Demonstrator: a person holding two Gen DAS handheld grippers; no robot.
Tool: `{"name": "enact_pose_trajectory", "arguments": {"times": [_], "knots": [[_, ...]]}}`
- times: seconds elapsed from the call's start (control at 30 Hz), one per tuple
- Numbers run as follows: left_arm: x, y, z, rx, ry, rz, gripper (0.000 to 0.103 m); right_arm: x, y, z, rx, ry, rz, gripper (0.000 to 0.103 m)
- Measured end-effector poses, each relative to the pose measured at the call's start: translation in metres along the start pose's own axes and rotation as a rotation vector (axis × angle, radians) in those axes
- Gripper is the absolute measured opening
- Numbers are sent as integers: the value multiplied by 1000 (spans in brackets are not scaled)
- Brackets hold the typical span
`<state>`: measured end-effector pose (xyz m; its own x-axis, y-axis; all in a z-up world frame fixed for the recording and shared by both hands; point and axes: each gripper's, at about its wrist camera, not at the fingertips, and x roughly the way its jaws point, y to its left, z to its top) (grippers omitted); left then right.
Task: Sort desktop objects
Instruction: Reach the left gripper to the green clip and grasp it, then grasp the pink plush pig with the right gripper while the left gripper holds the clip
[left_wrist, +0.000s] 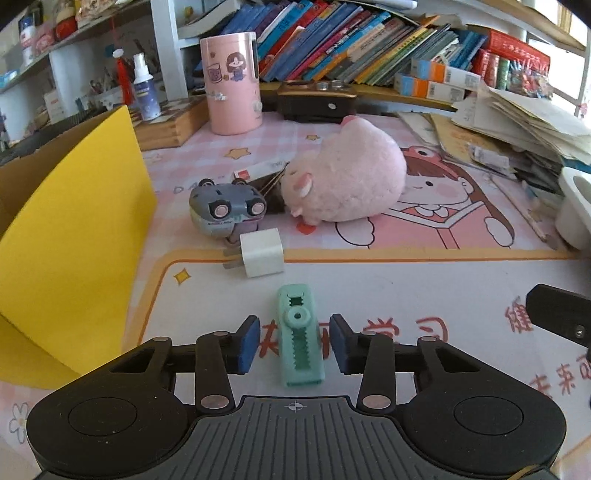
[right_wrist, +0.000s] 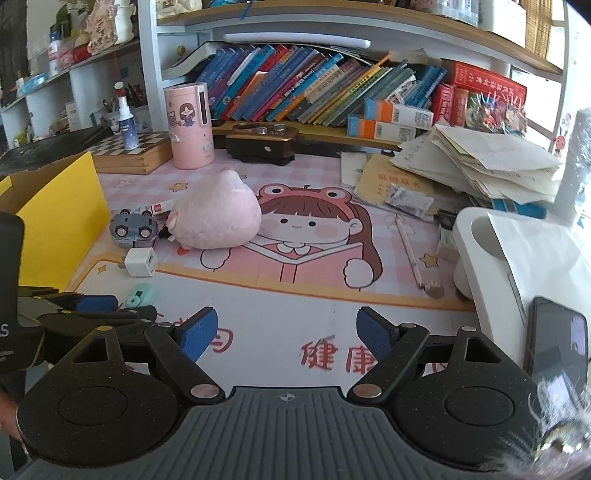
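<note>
A mint-green correction tape (left_wrist: 300, 332) lies lengthwise on the desk mat between the blue pads of my left gripper (left_wrist: 293, 343). A small gap shows on each side, so the pads are not touching it. The right wrist view shows the same tape (right_wrist: 138, 295) just beyond the left gripper's fingers (right_wrist: 98, 303). My right gripper (right_wrist: 286, 332) is open over the printed mat with nothing between its pads. Further back lie a white charger plug (left_wrist: 262, 256), a grey toy car (left_wrist: 227, 210) on its side and a pink plush (left_wrist: 343, 177).
An open yellow cardboard box (left_wrist: 74, 240) stands at the left. At the back are a pink cylinder (left_wrist: 232, 83) and shelves of books. A paper pile (left_wrist: 517, 122), a white stand (right_wrist: 476, 243), a pink pencil (right_wrist: 410, 251) and a phone (right_wrist: 557, 343) crowd the right.
</note>
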<state>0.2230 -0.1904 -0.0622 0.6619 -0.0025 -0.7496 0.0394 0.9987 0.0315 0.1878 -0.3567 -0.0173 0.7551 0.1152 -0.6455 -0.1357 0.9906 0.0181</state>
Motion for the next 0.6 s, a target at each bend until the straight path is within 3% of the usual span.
{"name": "enact_pose_trajectory", "arguments": {"times": [0.17,0.3,0.6], "knots": [[7,0,4,-10,-7,-2,23,9,-1,3,-14,13,20,81],[7,0,7,14,0,-9,23,18,-2,11,-5,12,34,83],[-58,37,16,-98,-124,-13,23,58,5,47,41,7,103,87]]}}
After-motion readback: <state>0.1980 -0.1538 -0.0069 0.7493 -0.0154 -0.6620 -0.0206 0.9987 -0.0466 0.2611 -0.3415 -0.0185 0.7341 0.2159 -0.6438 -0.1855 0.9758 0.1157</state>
